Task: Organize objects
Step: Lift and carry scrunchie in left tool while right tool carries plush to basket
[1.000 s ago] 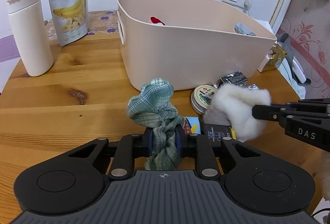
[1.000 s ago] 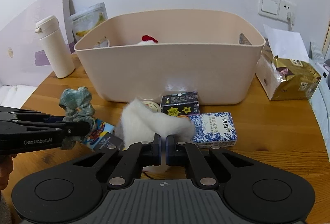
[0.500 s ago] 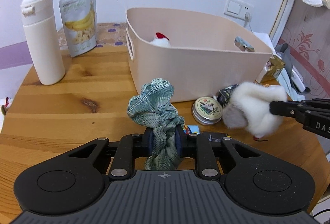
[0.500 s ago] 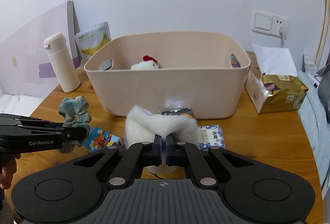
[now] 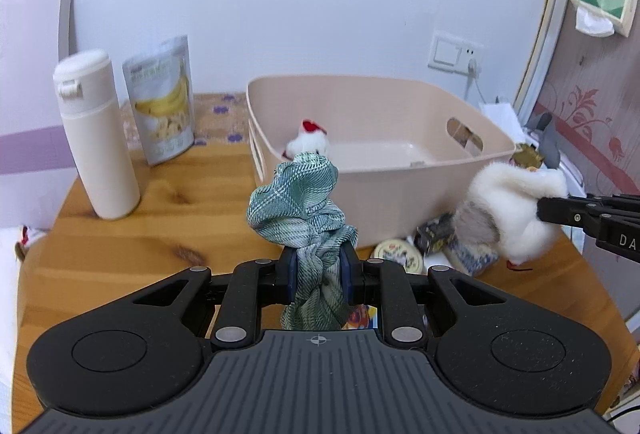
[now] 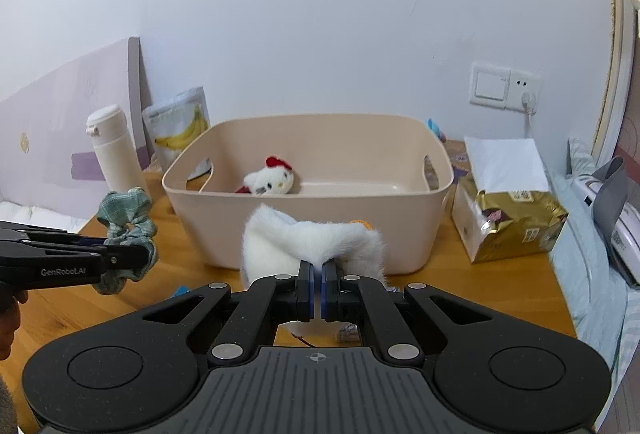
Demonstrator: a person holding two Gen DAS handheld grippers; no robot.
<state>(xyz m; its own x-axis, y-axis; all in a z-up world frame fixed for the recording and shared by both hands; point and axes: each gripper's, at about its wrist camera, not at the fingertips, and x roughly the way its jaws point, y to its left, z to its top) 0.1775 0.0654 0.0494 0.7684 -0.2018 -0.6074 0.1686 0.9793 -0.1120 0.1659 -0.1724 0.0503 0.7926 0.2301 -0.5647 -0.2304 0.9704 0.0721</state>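
Green plaid scrunchie [image 5: 304, 202] is sitting pinched between the pads of the left gripper [image 5: 319, 274] — jaws closed down on the cloth, bunched loop standing above them, tail hanging below. It is being held off the table, in front of the near wall of the beige bin [image 5: 400, 190]. White fluffy plush [image 6: 312, 238] is hanging clamped in the right gripper [image 6: 317, 290], jaws almost fully together on a fold of fur; it too is off the table, just short of the bin's front wall.

Inside the bin a small white toy with a red comb [image 6: 269, 181] is lying near the left side. On the wooden table [image 5: 168, 218], in front of the bin and under the plush, a round tin [image 5: 397, 260] and a small dark carton [image 5: 434, 236] are lying close together. Farther left — a white bottle [image 5: 96, 138] standing upright beside a banana chip bag [image 5: 162, 98]. Right of the bin a gold packet [image 6: 516, 222] is resting against a white box.
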